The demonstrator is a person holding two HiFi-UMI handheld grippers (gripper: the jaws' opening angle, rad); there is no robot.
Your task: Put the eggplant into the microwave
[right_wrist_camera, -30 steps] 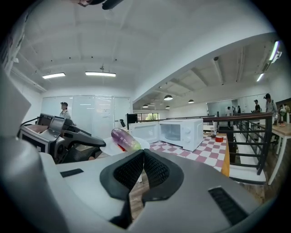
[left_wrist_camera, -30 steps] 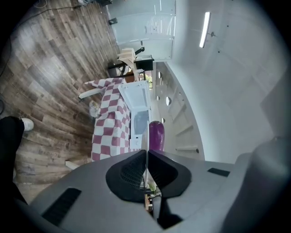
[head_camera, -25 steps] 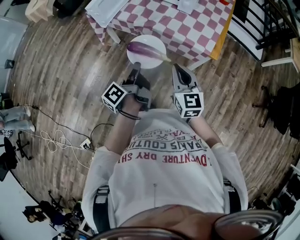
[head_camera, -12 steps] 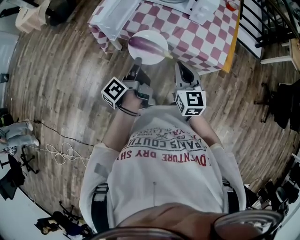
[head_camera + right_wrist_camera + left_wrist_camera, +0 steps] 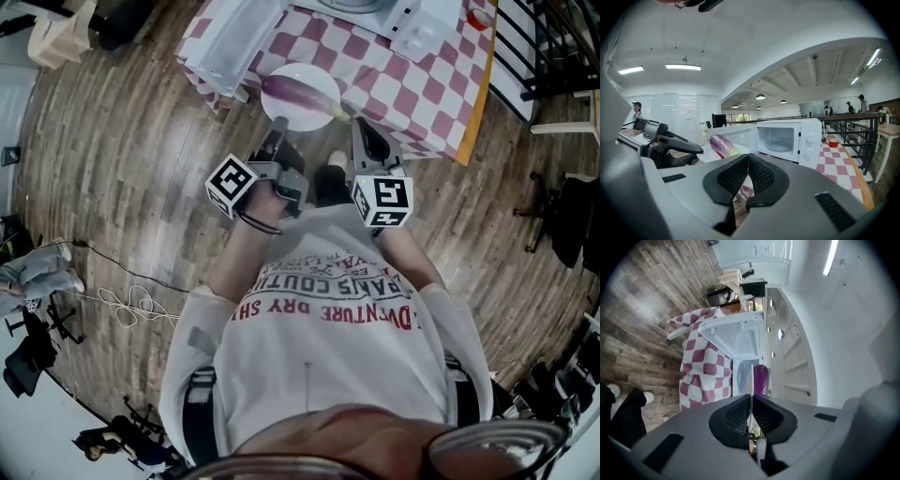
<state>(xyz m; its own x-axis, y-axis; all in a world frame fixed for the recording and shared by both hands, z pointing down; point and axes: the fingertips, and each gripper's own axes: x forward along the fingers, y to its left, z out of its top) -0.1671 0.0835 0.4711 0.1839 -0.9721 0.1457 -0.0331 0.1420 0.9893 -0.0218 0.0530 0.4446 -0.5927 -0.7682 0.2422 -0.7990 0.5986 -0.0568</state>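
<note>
A purple eggplant (image 5: pixel 292 90) lies on a white plate (image 5: pixel 309 114), which hangs in front of the checked table (image 5: pixel 412 94). My left gripper (image 5: pixel 278 127) is shut on the plate's near left rim, and my right gripper (image 5: pixel 357 125) is shut on its near right rim. In the left gripper view the thin plate edge (image 5: pixel 750 380) runs between the closed pads, with the eggplant (image 5: pixel 761 378) beyond. The right gripper view shows the eggplant (image 5: pixel 723 145) left of the closed jaws. The white microwave (image 5: pixel 787 139) stands on the table with its door (image 5: pixel 733 135) swung open and its cavity empty.
A small red bowl (image 5: pixel 833 142) sits on the table right of the microwave. A black railing (image 5: pixel 855 140) and a dark chair (image 5: pixel 572 220) stand to the right. Cables (image 5: pixel 127 302) lie on the wooden floor at the left. People stand in the background.
Both grippers and the plate with the eggplant have moved forward to the table. The plate now overlaps the table's edge, and the microwave has come into the head view's top.
</note>
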